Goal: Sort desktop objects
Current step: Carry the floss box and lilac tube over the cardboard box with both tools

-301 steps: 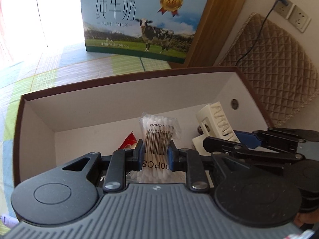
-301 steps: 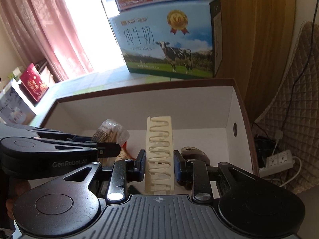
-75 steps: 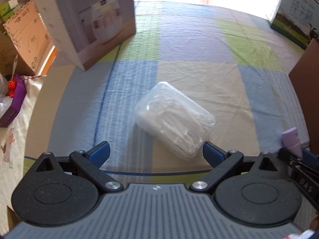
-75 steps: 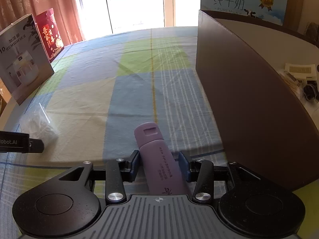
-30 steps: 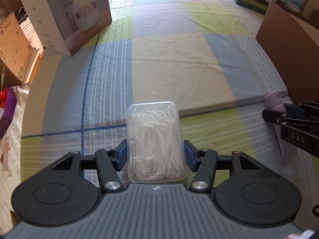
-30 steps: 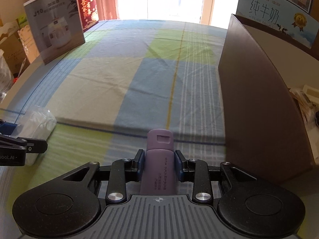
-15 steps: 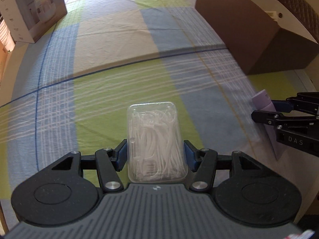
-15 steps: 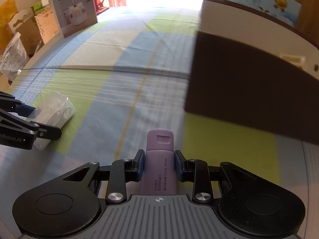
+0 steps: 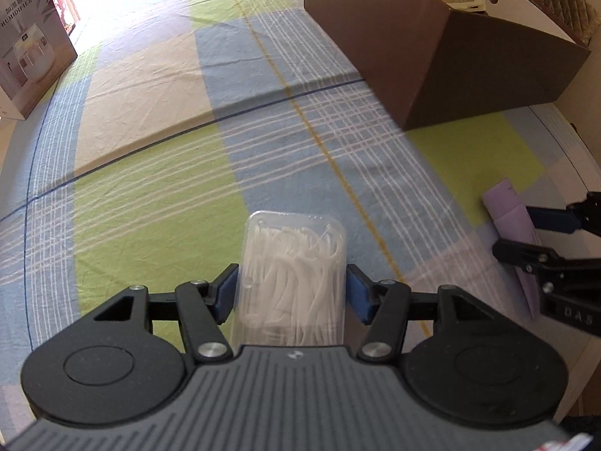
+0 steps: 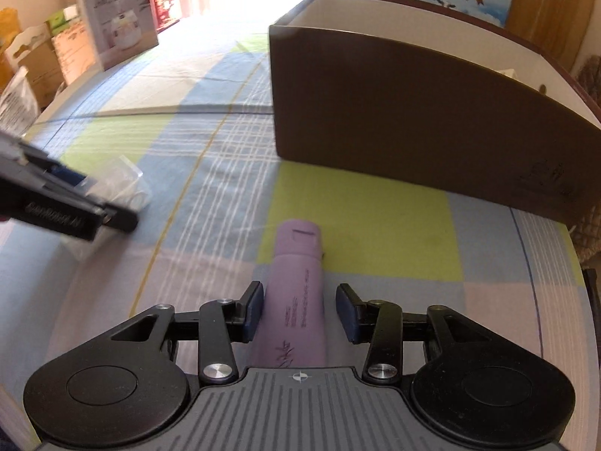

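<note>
- Left gripper (image 9: 292,287): blue pads sit against both sides of a clear box of floss picks (image 9: 293,274); jaws roughly half open, closed onto the box, which appears clamped
- Right gripper (image 10: 298,310): jaws partly open around a purple tube (image 10: 296,300); the left pad touches the tube, the right pad stands clear with a visible gap, so the grip is loose or released and the tube seems to lie on the checked tablecloth (image 10: 360,233)
- Brown cardboard box (image 10: 413,112), the likely destination, stands at the far right of the table, well apart from both items; a white item shows inside at its far end
- Judged step: carry both items to the brown box
- Recommended for the right side: centre the tube between the pads and close until both bear on it before lifting; a one-sided contact risks the tube rolling or swinging out
- Recommended for the left side: keep clamping pressure moderate, as the thin clear plastic may flex or pop open
- Lift both loads above the near wall of the brown box before moving inward
- Keep the two grippers apart on approach; they are near each other
</note>
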`<state>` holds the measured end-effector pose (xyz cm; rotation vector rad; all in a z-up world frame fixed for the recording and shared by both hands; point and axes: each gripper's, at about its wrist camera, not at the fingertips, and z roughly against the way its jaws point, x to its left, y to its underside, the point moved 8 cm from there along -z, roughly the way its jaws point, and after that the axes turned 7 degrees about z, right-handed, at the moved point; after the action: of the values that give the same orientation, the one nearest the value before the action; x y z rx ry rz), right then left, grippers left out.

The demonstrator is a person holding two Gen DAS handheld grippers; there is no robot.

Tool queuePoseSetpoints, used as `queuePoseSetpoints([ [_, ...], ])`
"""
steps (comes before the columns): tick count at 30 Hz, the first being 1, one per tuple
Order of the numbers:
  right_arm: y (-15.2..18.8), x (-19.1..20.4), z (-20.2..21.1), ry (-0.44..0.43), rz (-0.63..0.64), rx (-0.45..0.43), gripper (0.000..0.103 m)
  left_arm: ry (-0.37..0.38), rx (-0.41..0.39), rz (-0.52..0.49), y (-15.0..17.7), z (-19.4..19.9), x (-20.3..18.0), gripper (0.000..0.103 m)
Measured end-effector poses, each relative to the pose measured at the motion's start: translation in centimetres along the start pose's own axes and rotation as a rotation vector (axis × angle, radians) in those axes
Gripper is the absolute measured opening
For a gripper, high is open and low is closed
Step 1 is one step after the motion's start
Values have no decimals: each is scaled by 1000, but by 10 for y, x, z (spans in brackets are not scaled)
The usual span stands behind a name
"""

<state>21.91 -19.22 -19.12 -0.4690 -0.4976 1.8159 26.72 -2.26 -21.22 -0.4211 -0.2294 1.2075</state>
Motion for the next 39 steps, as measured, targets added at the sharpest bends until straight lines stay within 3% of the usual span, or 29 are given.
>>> queuePoseSetpoints([
  [1,2,0,2,-11,8,-2,32,-3,0,1,1,1,-2,53],
  [6,9,-4,7,-41,32,9,31,14,19,-10,12,5,-22,52],
  [10,15,-23,17,-87,-40,15,31,61,42,20,21,12,-44,52],
  [13,12,-42,32,-101,-83,-11,31,80,11,19,11,29,-60,52],
  [20,-6,-89,76,-112,-124,-106,31,126,-124,11,-41,81,-96,52],
  [27,-52,-143,117,-109,-119,-237,31,183,-235,13,-102,107,-144,52],
  [34,-112,-198,128,-89,-99,-351,31,192,-281,35,-168,96,-182,52],
  [39,-147,-235,105,-59,-69,-358,31,210,-267,81,-208,71,-203,52],
])
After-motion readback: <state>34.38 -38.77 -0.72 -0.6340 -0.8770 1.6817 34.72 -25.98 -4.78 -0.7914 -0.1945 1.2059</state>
